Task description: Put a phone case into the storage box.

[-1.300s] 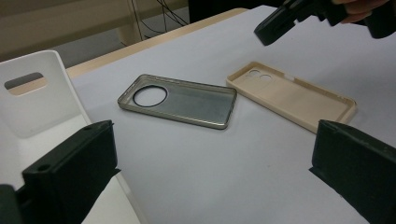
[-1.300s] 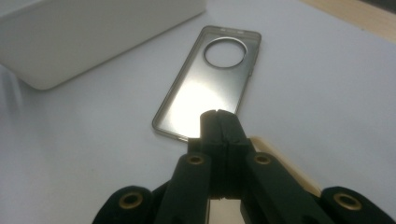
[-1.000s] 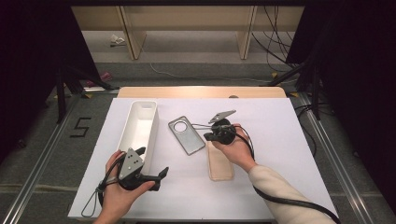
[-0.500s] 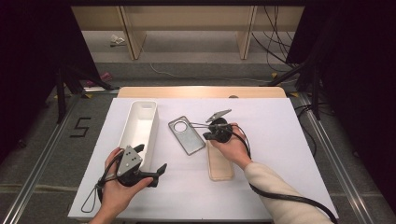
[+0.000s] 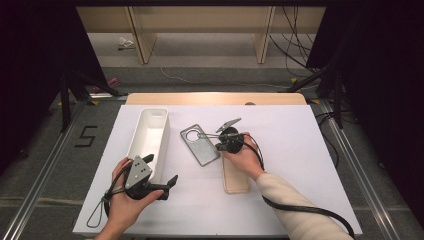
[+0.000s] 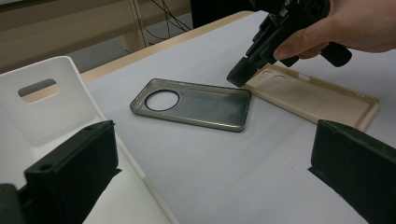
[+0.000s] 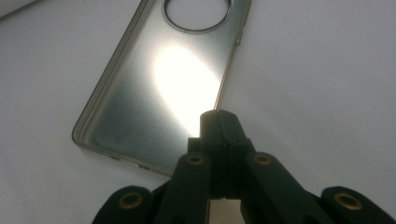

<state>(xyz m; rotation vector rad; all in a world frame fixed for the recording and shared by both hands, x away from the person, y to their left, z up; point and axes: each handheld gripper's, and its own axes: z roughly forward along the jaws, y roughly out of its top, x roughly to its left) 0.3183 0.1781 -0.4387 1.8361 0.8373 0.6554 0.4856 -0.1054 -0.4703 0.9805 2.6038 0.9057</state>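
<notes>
A grey phone case (image 5: 199, 145) with a round camera hole lies open side up mid-table. Just to its right lies a beige case (image 5: 236, 177). My right gripper (image 5: 218, 148) is shut, its tip down at the grey case's near right edge (image 7: 219, 122); whether it pinches the rim, I cannot tell. In the left gripper view that tip (image 6: 240, 75) sits where the grey case (image 6: 196, 102) meets the beige case (image 6: 313, 95). My left gripper (image 5: 164, 175) is open with nothing between its jaws (image 6: 212, 154), low beside the white tray (image 5: 150, 131).
The long white tray has a handle slot (image 6: 39, 87), and its rim runs under my left jaw. A white sheet (image 5: 300, 150) covers the table. A wooden strip (image 5: 215, 98) runs along the far edge. Cables trail from both grippers.
Hardly any motion. My right gripper has edged slightly left and down onto the grey case's edge. The left hand has shifted a little near the tray.
</notes>
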